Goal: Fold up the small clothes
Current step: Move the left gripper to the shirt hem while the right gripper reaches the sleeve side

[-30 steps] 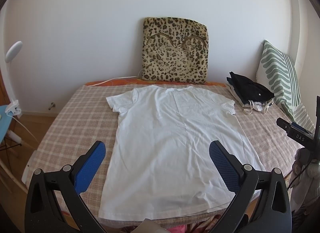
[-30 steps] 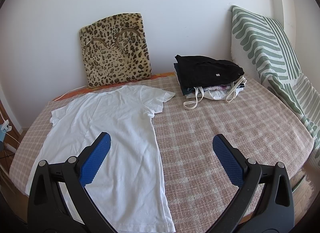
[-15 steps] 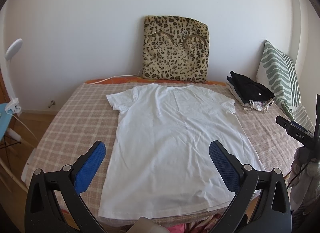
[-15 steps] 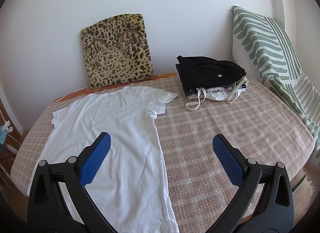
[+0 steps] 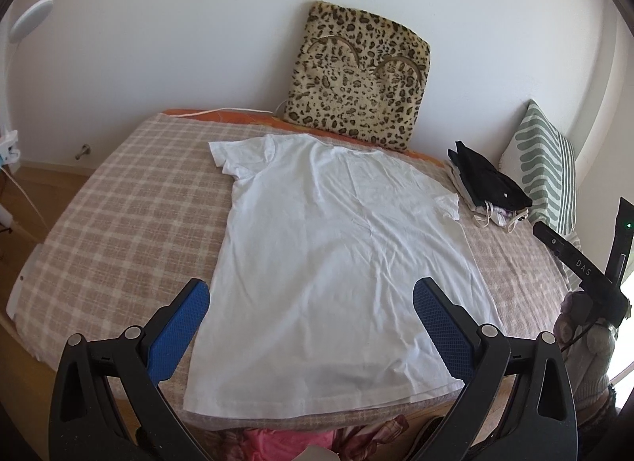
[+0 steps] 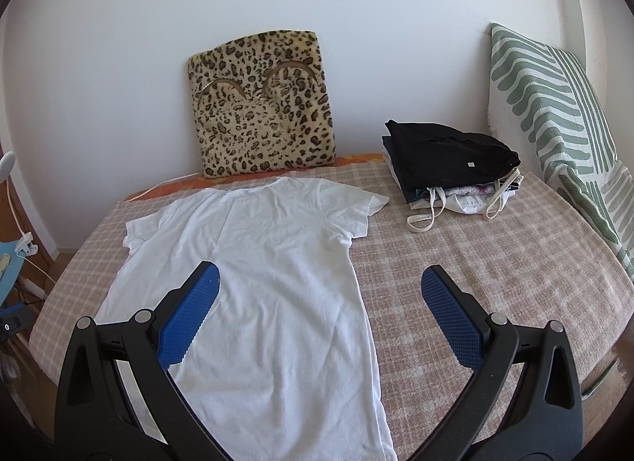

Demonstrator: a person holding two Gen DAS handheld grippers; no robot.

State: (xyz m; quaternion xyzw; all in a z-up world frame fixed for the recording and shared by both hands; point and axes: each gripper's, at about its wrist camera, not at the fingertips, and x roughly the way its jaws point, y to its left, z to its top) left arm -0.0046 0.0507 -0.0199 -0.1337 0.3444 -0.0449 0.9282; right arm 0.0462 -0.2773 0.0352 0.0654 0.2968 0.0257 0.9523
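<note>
A bed with a beige-and-white checked cover bears a white short-sleeved T-shirt spread flat, collar toward the leopard-print cushion at the wall. A stack of folded clothes topped with black fabric lies beside a green-striped pillow. The left gripper and right gripper both hover wide open, holding nothing.

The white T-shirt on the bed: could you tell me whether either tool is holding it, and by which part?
Nothing is held. The left tool and right tool are both open above the flat white T-shirt, touching no part.
</note>
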